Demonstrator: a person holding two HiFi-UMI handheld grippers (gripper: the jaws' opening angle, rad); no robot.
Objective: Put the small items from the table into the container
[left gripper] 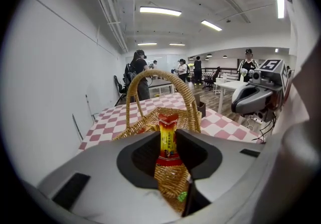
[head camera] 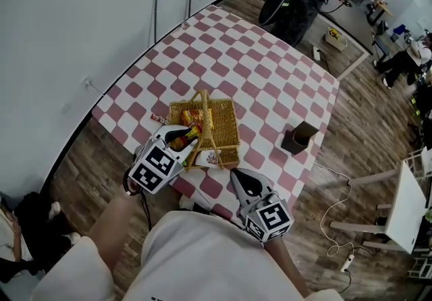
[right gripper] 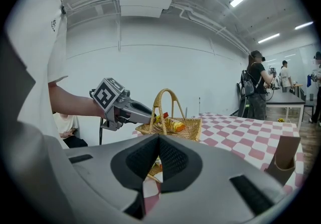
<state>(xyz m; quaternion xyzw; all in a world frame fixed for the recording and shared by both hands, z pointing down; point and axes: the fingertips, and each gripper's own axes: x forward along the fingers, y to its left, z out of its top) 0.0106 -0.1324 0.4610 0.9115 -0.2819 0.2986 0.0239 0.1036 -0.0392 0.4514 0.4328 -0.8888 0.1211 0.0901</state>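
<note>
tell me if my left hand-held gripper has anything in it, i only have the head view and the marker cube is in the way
Observer: Yes. The left gripper view shows a red and yellow packet pinched upright between the jaws of the left hand-held gripper.
Operator: is it over the container
Observer: In that view the wicker basket shows directly below the jaws, and its handle arches just beyond the packet.
Operator: and the right one
Observer: The right gripper view shows the jaws of the right hand-held gripper together, with nothing between them.
</note>
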